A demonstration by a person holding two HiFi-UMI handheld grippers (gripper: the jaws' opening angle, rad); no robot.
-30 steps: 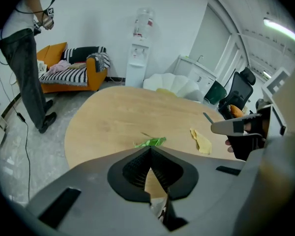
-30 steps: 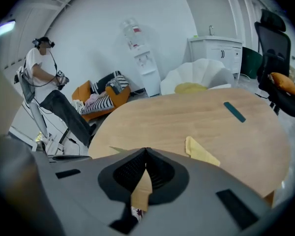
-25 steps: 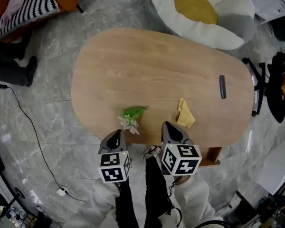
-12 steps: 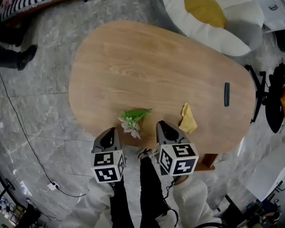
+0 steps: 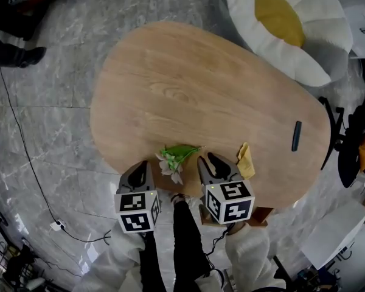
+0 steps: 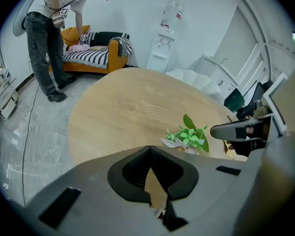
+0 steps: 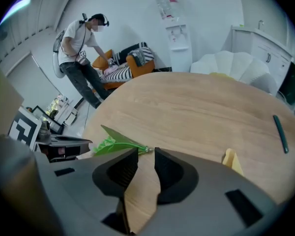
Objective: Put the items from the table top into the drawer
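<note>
On the near edge of the oval wooden table (image 5: 188,84) lies a green leafy sprig with pale flowers (image 5: 176,157) (image 6: 191,137) (image 7: 113,144). A yellow folded item (image 5: 246,161) (image 7: 231,160) lies to its right, and a dark slim bar (image 5: 297,135) (image 7: 280,133) further right. My left gripper (image 5: 141,168) (image 6: 148,149) hangs shut and empty just off the table's edge, left of the sprig. My right gripper (image 5: 208,161) (image 7: 146,154) is over the edge between sprig and yellow item. Its jaws have just been opening and nothing is between them.
A white flower-shaped cushion with a yellow centre (image 5: 286,29) lies beyond the table. A black chair (image 5: 353,139) stands at the right, a cable (image 5: 24,157) runs over the grey floor at the left. A person (image 6: 49,33) bends over an orange sofa (image 6: 96,53).
Both grippers have sunk and come closer to the table's near edge and the sprig. The right gripper's jaws have parted.
</note>
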